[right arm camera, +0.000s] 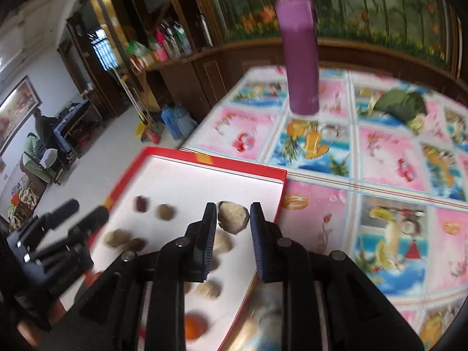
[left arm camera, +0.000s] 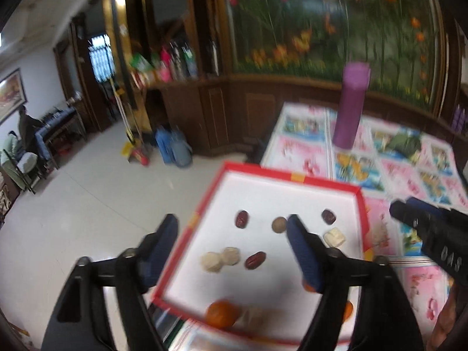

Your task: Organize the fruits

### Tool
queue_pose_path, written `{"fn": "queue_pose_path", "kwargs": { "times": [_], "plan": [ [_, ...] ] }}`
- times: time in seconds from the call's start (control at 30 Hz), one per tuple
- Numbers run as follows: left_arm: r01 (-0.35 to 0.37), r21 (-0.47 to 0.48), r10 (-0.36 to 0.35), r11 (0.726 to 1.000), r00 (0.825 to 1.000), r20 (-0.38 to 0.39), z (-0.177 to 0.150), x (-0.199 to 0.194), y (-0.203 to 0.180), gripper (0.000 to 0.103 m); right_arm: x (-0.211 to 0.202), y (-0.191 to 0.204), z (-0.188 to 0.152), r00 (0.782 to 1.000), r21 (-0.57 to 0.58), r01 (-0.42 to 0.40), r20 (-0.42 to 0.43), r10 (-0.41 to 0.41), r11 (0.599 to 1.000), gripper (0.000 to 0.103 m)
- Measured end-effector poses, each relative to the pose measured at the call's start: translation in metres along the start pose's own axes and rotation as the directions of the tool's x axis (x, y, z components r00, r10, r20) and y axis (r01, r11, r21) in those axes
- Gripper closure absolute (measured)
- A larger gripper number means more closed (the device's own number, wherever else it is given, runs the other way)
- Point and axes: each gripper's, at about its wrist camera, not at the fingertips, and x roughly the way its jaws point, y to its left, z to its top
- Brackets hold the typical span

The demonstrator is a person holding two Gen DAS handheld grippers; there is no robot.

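**Right gripper pinches a pale lump above the red tray**

Your right gripper [right arm camera: 233, 219] has its fingers pressed on a pale brown lump [right arm camera: 233, 217], held over the right side of the red-rimmed tray [right arm camera: 234, 166]. Your left gripper [left arm camera: 232, 241] is spread wide with nothing between its fingers, straddling the tray's left rim; a dark red date [left arm camera: 255, 260] and two whitish pieces [left arm camera: 220, 259] lie between its fingers' lines. A purple bottle [right arm camera: 301, 58] stands upright on the patterned tablecloth [right arm camera: 389, 161], well beyond the tray.
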Motion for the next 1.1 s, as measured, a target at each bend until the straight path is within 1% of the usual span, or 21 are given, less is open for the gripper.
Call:
{"fn": "queue_pose_path", "kwargs": {
  "times": [0.03,0.07,0.1,0.13,0.17,0.3,0.33,0.37,0.4,0.47,0.57,0.7,0.8,0.9,0.97,1.1],
  "plan": [
    [-0.004,0.000,0.004,1.000,1.000,0.031,-0.002,-0.015,0.003,0.022,-0.021,0.010,-0.008,0.999,-0.021,0.011,0.037,-0.010,1.000,0.064],
    [-0.011,0.001,0.011,1.000,0.999,0.053,-0.005,-0.030,0.007,0.021,-0.034,0.016,-0.014,0.998,-0.031,0.013,0.063,-0.011,0.999,0.051],
    [-0.025,0.001,0.025,1.000,0.997,0.068,-0.009,-0.043,0.010,0.021,-0.055,0.025,-0.024,0.994,-0.049,0.013,0.113,-0.008,0.999,0.044],
    [-0.045,-0.001,0.045,0.999,0.996,0.081,-0.014,-0.057,0.013,0.020,-0.072,0.033,-0.033,0.989,-0.060,0.019,0.150,-0.010,0.998,0.035],
    [-0.057,-0.002,0.057,0.998,0.994,0.093,-0.017,-0.066,0.015,0.020,-0.083,0.038,-0.039,0.985,-0.066,0.025,0.174,-0.013,0.998,0.029],
    [-0.077,-0.011,0.078,0.997,0.986,0.150,-0.035,-0.110,0.027,0.018,-0.131,0.058,-0.070,0.971,-0.066,0.009,0.239,0.008,0.998,0.027],
    [-0.077,-0.015,0.078,0.997,0.985,0.157,-0.039,-0.119,0.030,0.018,-0.142,0.061,-0.080,0.968,-0.059,0.000,0.249,0.015,0.998,0.023],
    [-0.076,-0.021,0.079,0.997,0.984,0.162,-0.042,-0.125,0.033,0.018,-0.149,0.062,-0.086,0.967,-0.054,-0.007,0.254,0.020,0.999,0.019],
    [-0.078,-0.029,0.082,0.997,0.982,0.168,-0.047,-0.133,0.035,0.018,-0.156,0.064,-0.093,0.966,-0.048,-0.011,0.259,0.023,0.999,0.018],
    [-0.083,-0.046,0.090,0.996,0.980,0.176,-0.054,-0.144,0.038,0.018,-0.167,0.068,-0.105,0.962,-0.047,-0.004,0.272,0.017,0.999,0.017],
    [-0.054,-0.080,0.068,0.995,0.979,0.192,-0.068,-0.164,0.045,0.018,-0.182,0.079,-0.125,0.960,-0.069,0.013,0.281,0.007,0.998,0.016],
    [-0.060,-0.076,0.075,0.995,0.975,0.207,-0.079,-0.180,0.044,0.018,-0.196,0.091,-0.146,0.956,-0.100,0.022,0.293,0.008,0.995,0.016],
    [-0.071,-0.076,0.087,0.995,0.970,0.228,-0.083,-0.192,0.043,0.018,-0.206,0.094,-0.156,0.956,-0.102,0.010,0.293,0.020,0.995,0.016],
    [-0.074,-0.067,0.088,0.995,0.966,0.244,-0.084,-0.198,0.039,0.017,-0.216,0.094,-0.164,0.952,-0.093,0.011,0.306,0.018,0.996,0.016],
    [-0.074,-0.053,0.085,0.996,0.965,0.248,-0.084,-0.198,0.035,0.014,-0.219,0.094,-0.167,0.948,-0.098,0.029,0.317,0.004,0.995,0.015],
    [-0.062,-0.038,0.069,0.997,0.967,0.246,-0.083,-0.197,0.030,0.014,-0.221,0.091,-0.168,0.944,-0.094,0.039,0.331,-0.006,0.995,0.015]
  ]
}}
